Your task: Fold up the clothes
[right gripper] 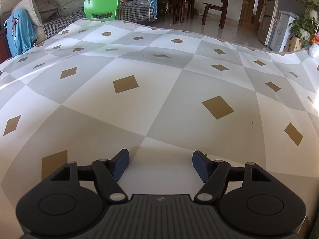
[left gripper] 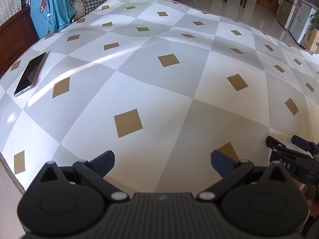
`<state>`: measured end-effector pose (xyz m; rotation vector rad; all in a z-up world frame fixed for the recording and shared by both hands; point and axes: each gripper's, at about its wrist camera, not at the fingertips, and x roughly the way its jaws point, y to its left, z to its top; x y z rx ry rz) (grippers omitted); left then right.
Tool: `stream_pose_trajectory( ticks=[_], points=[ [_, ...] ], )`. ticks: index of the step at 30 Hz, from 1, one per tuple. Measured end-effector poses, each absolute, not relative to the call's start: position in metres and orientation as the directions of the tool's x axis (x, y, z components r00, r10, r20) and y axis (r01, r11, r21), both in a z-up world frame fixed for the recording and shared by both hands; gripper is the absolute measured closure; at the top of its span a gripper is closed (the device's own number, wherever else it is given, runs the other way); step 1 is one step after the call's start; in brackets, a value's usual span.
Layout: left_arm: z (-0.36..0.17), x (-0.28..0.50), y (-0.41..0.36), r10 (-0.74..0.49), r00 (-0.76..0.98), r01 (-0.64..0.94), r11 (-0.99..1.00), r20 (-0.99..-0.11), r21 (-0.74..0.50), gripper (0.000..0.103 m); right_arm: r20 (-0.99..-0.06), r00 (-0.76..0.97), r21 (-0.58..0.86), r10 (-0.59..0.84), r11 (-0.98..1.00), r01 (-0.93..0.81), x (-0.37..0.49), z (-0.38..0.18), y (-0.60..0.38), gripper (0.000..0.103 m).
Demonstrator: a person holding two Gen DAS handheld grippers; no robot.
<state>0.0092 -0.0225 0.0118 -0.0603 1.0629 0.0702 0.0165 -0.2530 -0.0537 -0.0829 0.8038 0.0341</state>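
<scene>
A blue garment with a red and white print (left gripper: pixel 50 10) hangs over a wooden rest at the far left, beyond the table; it also shows in the right wrist view (right gripper: pixel 19 31). My left gripper (left gripper: pixel 162 164) is open and empty, low over the near part of the checked tablecloth (left gripper: pixel 159 83). My right gripper (right gripper: pixel 160 164) is open and empty over the same cloth (right gripper: pixel 159 99); its fingers also show at the right edge of the left wrist view (left gripper: pixel 289 145). No garment lies on the table in either view.
A dark phone (left gripper: pixel 30 73) lies on the cloth at the left. A green plastic chair (right gripper: pixel 102 5) stands behind the table's far edge, with a sofa (right gripper: pixel 65 20) and wooden chairs (right gripper: pixel 215 8) further back. A fridge (right gripper: pixel 279 14) is at the right.
</scene>
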Motion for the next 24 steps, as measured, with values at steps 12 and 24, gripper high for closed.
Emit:
stream_pose_trajectory(
  ticks=[12, 24],
  points=[
    [-0.012, 0.022, -0.01, 0.122, 0.438, -0.169, 0.984, -0.891, 0.051, 0.0, -0.621, 0.783, -0.052, 0.035, 0.995, -0.086, 0.045, -0.066, -0.254, 0.027],
    [-0.015, 0.03, -0.022, 0.153, 0.446, -0.171, 0.982, -0.882, 0.083, 0.0, -0.637, 0.771, -0.045, 0.018, 0.997, -0.06, 0.074, -0.071, -0.253, 0.003]
  ],
)
